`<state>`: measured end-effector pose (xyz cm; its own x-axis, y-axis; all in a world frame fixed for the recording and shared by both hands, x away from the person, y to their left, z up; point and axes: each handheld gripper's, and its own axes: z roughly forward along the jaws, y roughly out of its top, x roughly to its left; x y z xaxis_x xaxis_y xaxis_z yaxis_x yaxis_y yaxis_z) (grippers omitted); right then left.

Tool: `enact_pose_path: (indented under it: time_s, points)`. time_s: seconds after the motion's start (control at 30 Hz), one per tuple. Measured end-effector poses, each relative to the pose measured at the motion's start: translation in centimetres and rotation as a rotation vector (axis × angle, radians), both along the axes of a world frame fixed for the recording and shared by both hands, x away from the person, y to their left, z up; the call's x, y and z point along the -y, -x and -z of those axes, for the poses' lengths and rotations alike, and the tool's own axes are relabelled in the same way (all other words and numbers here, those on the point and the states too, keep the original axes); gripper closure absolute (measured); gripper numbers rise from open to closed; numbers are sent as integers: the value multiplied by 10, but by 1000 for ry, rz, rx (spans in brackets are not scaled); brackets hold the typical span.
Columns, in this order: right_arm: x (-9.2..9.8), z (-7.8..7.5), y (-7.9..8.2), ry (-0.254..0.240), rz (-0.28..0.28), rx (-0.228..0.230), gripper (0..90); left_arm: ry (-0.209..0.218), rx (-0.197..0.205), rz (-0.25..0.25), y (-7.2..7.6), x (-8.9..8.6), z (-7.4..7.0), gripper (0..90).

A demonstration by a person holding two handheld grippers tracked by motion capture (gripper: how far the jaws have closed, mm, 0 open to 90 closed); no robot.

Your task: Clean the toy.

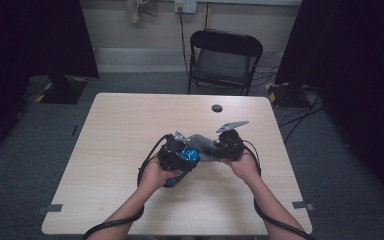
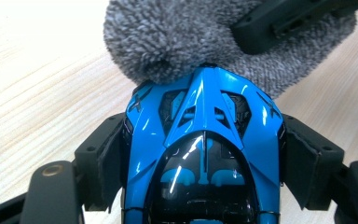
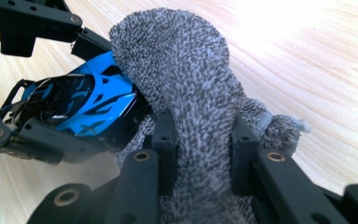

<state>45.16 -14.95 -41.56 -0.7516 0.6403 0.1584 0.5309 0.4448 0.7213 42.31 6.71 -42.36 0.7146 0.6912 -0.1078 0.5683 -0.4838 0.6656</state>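
A glossy blue toy car with a black cockpit (image 2: 204,154) sits between the jaws of my left gripper (image 2: 204,154), whose pads press on both of its sides. A fluffy grey cloth (image 3: 200,93) is bunched between the jaws of my right gripper (image 3: 203,154), which is shut on it. The cloth (image 2: 177,37) lies against the nose of the car (image 3: 86,105). In the high view both grippers meet over the middle of the table, the left gripper (image 1: 180,156) with the car (image 1: 187,156) and the right gripper (image 1: 220,149) with the cloth (image 1: 204,146).
The light wooden table (image 1: 120,130) has a small dark round hole (image 1: 217,108) near its far edge. A black folding chair (image 1: 223,59) stands beyond the table. Dark curtains hang on both sides, and cables lie on the floor at the right.
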Motion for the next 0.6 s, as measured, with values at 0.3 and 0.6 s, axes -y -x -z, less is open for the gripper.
enact_pose_path:
  time_s: [0.3,0.6]
  points:
    - [3,3,6,-1,-7,-2,704,-2,-15,-27,-4,-4,5,246]
    - [4,5,8,-8,-6,0,704,2,-22,-64,-9,-12,6,246]
